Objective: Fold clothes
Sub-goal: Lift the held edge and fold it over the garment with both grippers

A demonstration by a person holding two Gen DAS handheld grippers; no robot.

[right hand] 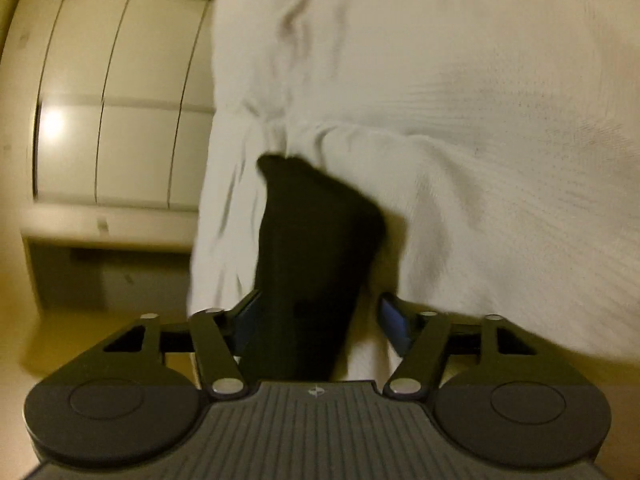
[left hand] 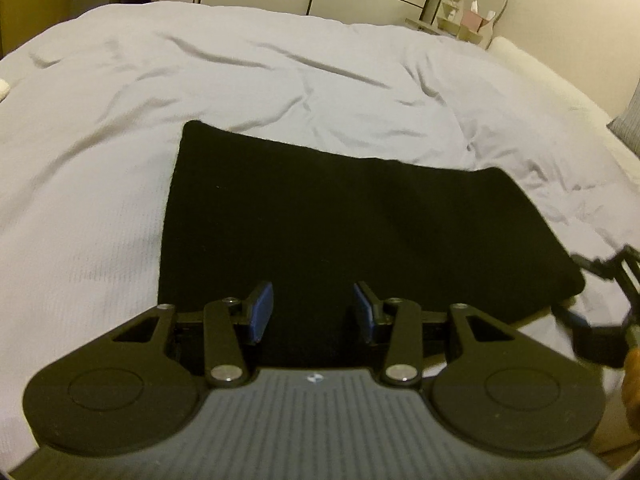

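Locate the black garment (left hand: 320, 220) flat on the bed (left hand: 200, 80), directly ahead of and beneath the left tool (left hand: 313, 312). Read the left tool as open: pads apart, nothing clamped, fabric only underneath.

Locate one end of the same garment (right hand: 316, 220) running between the jaws of the right tool (right hand: 320, 320), close to the edge of the bed (right hand: 480, 120). Read the right tool as open as well: one pad at or against the fabric, the other clear of it with a gap. Treat contact on the near side as unconfirmed because of blur.

Likely faults from here:
- Closing on a single layer instead of the full thickness, then lifting, and so pulling the fold apart.
- Catching the pale bedcover together with the garment, owing to loose wrinkles just beside the right tool.
- Dragging the whole garment across the bed, with nothing pinned under the left tool.
- Letting the end nearest the right tool slip over the bed edge.
- Misjudging layer edges on plain black fabric.
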